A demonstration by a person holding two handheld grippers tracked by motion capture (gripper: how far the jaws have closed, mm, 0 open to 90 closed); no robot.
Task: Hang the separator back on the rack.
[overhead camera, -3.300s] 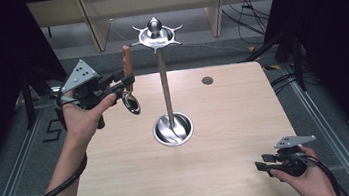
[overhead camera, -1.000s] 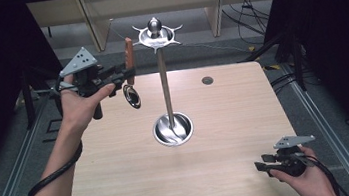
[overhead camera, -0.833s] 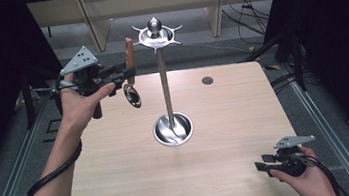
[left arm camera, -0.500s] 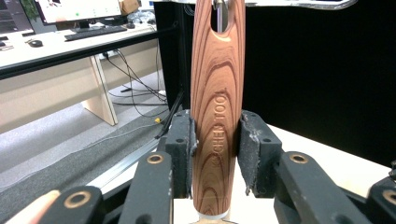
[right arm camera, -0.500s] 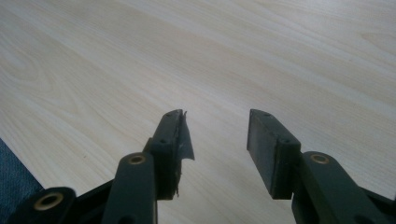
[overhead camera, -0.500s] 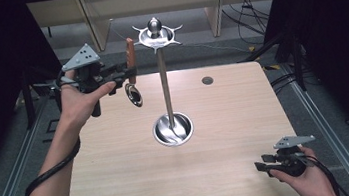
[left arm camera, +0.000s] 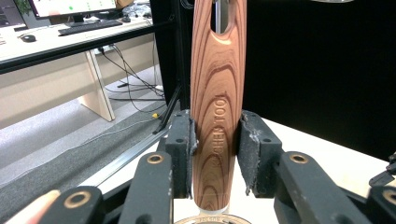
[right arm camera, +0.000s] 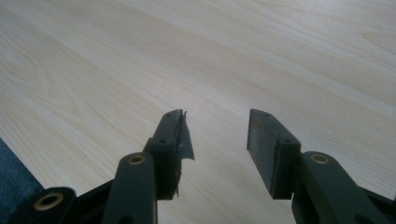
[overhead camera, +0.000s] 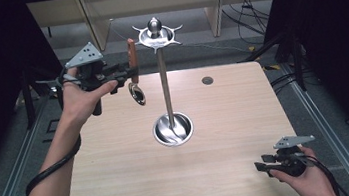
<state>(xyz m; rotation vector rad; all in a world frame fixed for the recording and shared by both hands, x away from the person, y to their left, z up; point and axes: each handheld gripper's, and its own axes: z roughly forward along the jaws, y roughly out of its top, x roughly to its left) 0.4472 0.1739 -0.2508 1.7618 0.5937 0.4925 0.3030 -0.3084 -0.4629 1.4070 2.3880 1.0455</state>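
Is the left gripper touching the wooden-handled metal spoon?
Touching. In the left gripper view, both pads of the left gripper press the wooden-handled metal spoon on its handle, with no gap on either side.

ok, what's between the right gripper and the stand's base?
Nothing: in the high view, bare tabletop runs from the right gripper to the stand's base.

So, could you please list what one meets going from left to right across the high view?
Left gripper → wooden-handled spoon held upright in it → metal stand with its round base → small dark disc on the table → right gripper, low by the near edge.
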